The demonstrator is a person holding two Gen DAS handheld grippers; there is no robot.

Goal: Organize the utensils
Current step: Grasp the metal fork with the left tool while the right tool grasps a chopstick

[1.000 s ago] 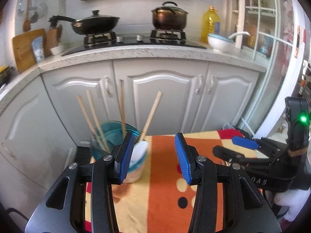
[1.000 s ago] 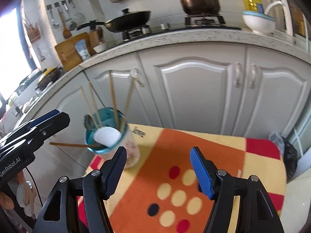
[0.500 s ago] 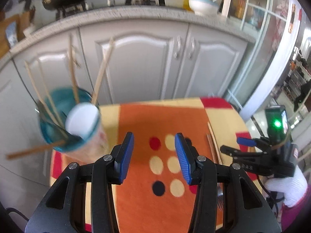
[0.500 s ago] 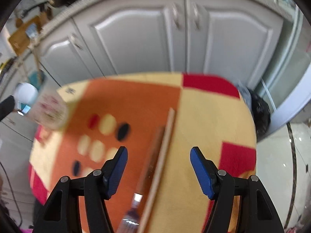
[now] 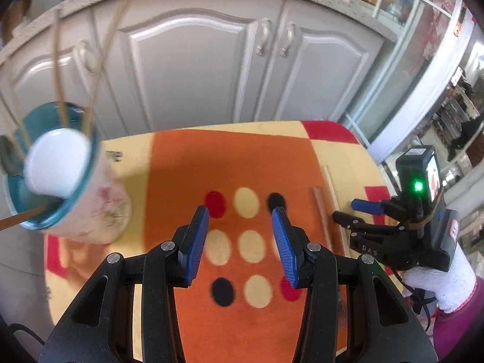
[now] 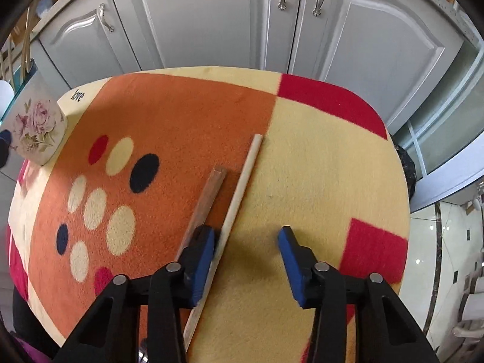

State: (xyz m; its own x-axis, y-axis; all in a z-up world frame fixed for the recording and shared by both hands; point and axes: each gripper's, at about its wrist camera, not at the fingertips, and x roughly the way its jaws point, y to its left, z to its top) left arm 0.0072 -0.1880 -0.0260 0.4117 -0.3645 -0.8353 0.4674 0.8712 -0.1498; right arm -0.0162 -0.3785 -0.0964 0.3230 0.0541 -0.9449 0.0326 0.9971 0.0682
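A floral utensil cup (image 5: 90, 208) with a teal rim stands at the table's left; it also shows in the right wrist view (image 6: 36, 131). It holds several chopsticks (image 5: 59, 69) and a white spoon (image 5: 57, 163). A pale wooden stick (image 6: 239, 193) and a brown-handled utensil (image 6: 208, 193) lie side by side on the cloth; both also show in the left wrist view (image 5: 325, 211). My right gripper (image 6: 246, 251) is open, low over them, its left finger over the brown handle. My left gripper (image 5: 240, 236) is open and empty above the dotted cloth.
The table (image 6: 317, 166) wears an orange, yellow and red cloth with coloured dots. Grey kitchen cabinets (image 6: 211, 21) stand just behind it. A glass door (image 6: 447, 139) and tiled floor are to the right.
Both grippers have tilted down toward the table. My right gripper has swung from the cup to the right and come down over the two utensils lying on the cloth.
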